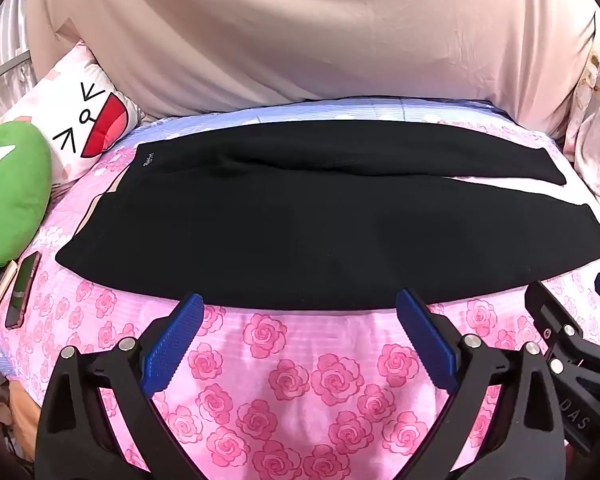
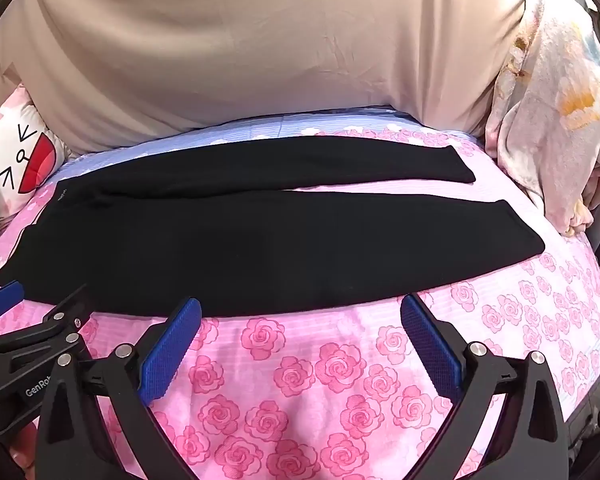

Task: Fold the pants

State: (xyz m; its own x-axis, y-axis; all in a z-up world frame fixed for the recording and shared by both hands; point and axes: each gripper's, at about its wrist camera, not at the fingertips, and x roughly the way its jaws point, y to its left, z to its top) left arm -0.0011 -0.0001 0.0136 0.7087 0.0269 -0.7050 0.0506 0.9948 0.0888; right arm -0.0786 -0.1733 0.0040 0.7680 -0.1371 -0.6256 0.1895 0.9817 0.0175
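Currently your left gripper (image 1: 300,336) and right gripper (image 2: 300,340) both stand wide open, holding nothing. Black pants (image 1: 320,232) lie flat on the rose-print bedcover (image 1: 300,380), just beyond both, long axis left to right, waistband left, nearer your left.

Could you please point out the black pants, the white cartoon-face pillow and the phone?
black pants (image 1: 300,240), left wrist view, near leg.
white cartoon-face pillow (image 1: 82,120), left wrist view, its printed face.
phone (image 1: 22,288), left wrist view, screen.
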